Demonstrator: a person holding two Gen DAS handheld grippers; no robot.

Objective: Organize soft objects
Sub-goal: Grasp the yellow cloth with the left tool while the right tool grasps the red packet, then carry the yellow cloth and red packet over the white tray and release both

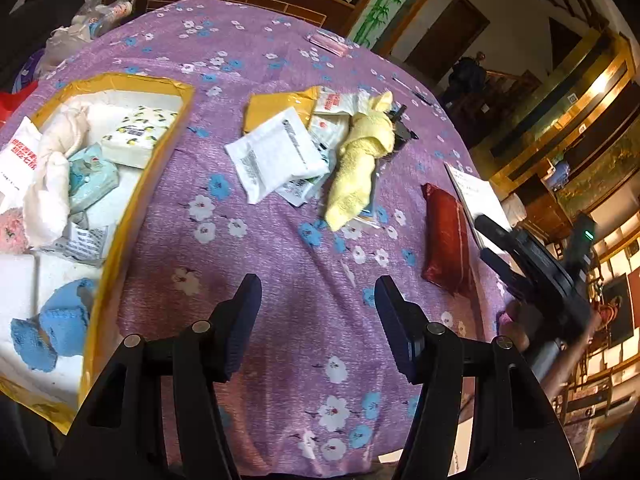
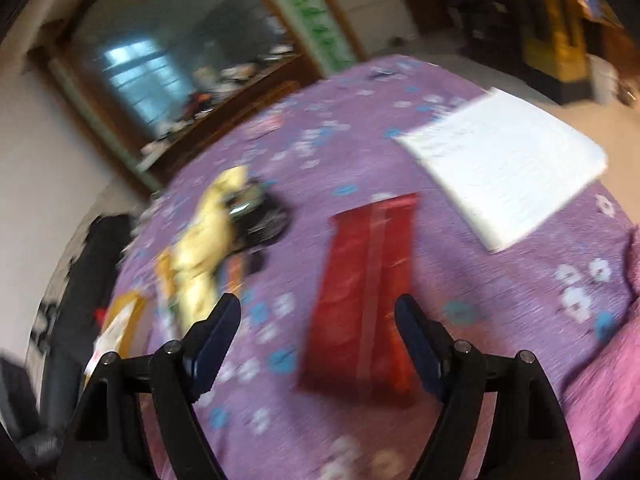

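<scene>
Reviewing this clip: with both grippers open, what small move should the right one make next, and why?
Probably lower the right gripper onto the red packet and close. Its jaws stand open with the packet's near end lying between them, flat on the purple cloth, outside the yellow box that already holds other soft items. The left gripper is open over bare cloth.

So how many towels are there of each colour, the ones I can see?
Yellow towel, on the purple cloth: 1
White towel, in the box: 1
Blue towel, in the box: 1
Total: 3
</scene>
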